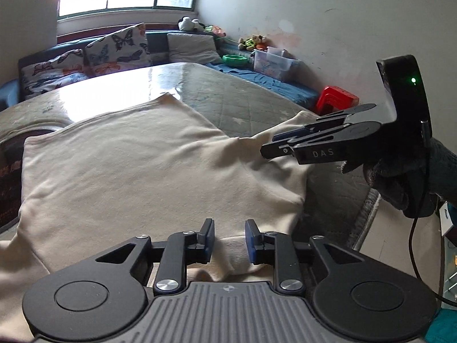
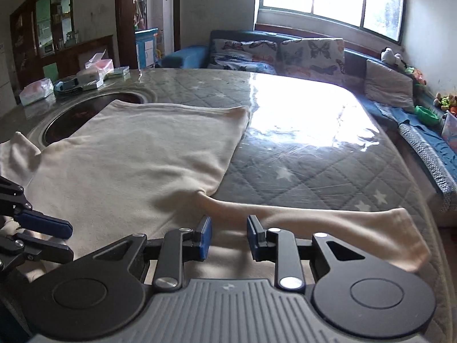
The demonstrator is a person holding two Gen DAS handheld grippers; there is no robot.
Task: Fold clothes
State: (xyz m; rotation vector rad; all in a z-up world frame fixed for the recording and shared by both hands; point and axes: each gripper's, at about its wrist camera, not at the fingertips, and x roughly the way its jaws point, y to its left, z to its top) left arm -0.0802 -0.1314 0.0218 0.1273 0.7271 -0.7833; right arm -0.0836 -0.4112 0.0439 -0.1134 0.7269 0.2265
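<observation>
A cream shirt (image 1: pixel 148 171) lies flat on the quilted, plastic-covered tabletop (image 2: pixel 314 154), its body toward the near edge and one sleeve (image 2: pixel 342 223) stretched along that edge toward the right corner. The left tool (image 1: pixel 230 241) hangs over the near hem with its blue pads spread, gripping nothing. The right tool (image 2: pixel 230 238) hovers just above the sleeve, its pads likewise apart and empty. Butterfly cushions (image 2: pixel 300 54) line the sofa beyond the far edge.
</observation>
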